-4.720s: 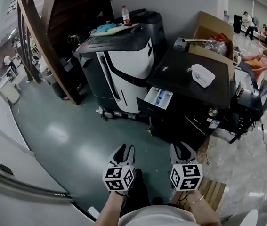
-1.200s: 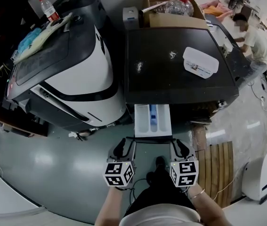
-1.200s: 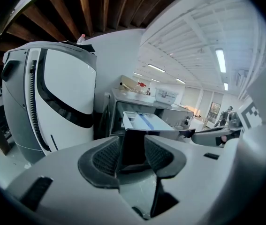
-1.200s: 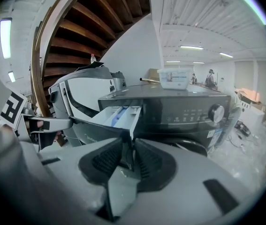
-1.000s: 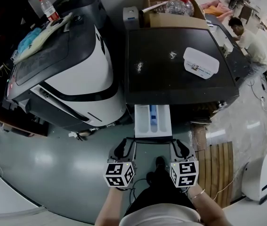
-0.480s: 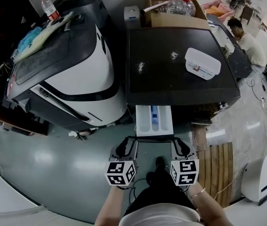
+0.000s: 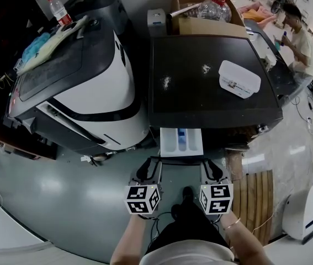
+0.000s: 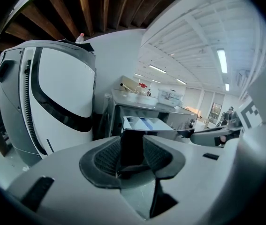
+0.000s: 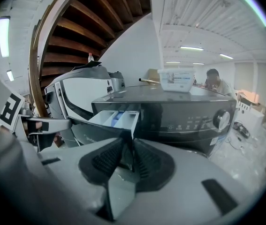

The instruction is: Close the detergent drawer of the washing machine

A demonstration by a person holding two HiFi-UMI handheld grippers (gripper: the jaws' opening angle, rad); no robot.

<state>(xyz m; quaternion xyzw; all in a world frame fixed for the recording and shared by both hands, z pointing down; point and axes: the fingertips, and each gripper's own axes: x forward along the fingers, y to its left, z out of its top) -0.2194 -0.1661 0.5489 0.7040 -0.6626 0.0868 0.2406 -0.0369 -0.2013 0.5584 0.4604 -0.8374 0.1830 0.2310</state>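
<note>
The black washing machine [image 7: 211, 93] has its white detergent drawer [image 7: 181, 141] sticking out a short way at the front left, blue compartment showing. Its dark front panel runs across just ahead of both grippers. My left gripper [image 7: 148, 169] is at the panel's left end and my right gripper [image 7: 211, 169] at its right end. In the left gripper view the jaws [image 8: 132, 146] stand apart with the dark panel showing in the gap, and the drawer [image 8: 144, 123] lies beyond. The right gripper view shows the jaws [image 9: 129, 156] narrowly apart with the panel's edge in the gap below the drawer [image 9: 116, 117].
A large white-and-black machine [image 7: 90, 87] stands left of the washer, with a water bottle [image 7: 59, 11] on it. A white plastic box [image 7: 240, 79] sits on the washer top, a cardboard box [image 7: 206, 18] behind. A wooden pallet [image 7: 253, 197] lies at right. A person [image 7: 298, 26] is at far right.
The drawer has slid further into the washer and sticks out less. Both grippers have moved forward with its front panel.
</note>
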